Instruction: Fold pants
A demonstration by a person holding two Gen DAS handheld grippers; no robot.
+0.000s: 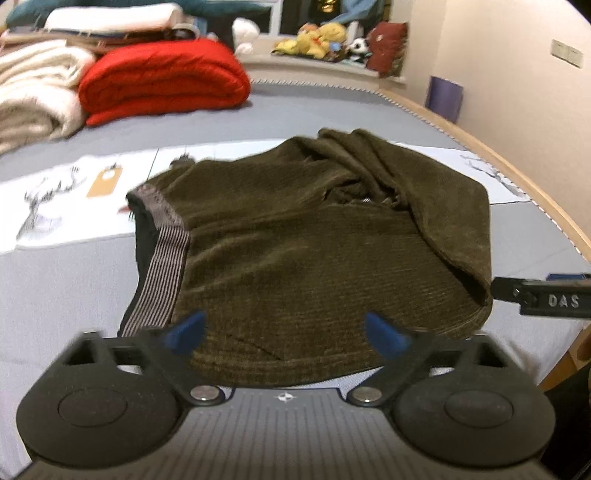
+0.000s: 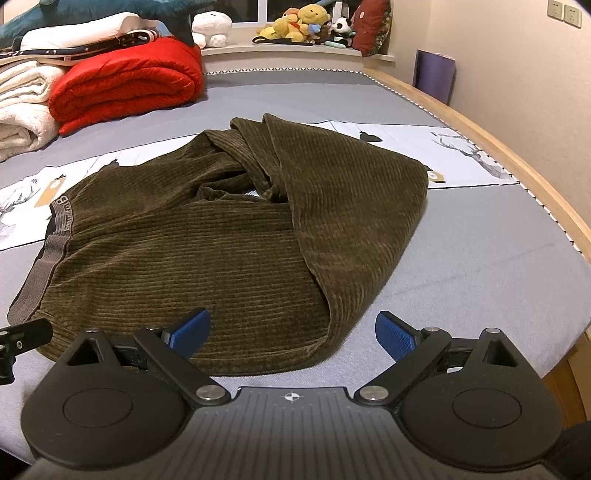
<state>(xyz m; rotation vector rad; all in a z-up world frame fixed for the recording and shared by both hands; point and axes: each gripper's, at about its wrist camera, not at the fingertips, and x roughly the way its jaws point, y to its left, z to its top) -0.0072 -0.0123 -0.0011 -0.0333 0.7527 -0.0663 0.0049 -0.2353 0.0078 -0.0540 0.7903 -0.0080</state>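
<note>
With both the left gripper [image 1: 288,332] and right gripper [image 2: 293,332] spread empty, each should pinch the pants' [image 2: 221,236] near hem just ahead of its fingertips, evenly.

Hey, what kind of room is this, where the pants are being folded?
Most likely a bedroom: the pants lie on a bed with folded blankets stacked at its far end and stuffed toys lining the window ledge.

Warm, dim indoor light – left wrist view motion-blurred, right wrist view sharp, edges fisheye-bent.
</note>
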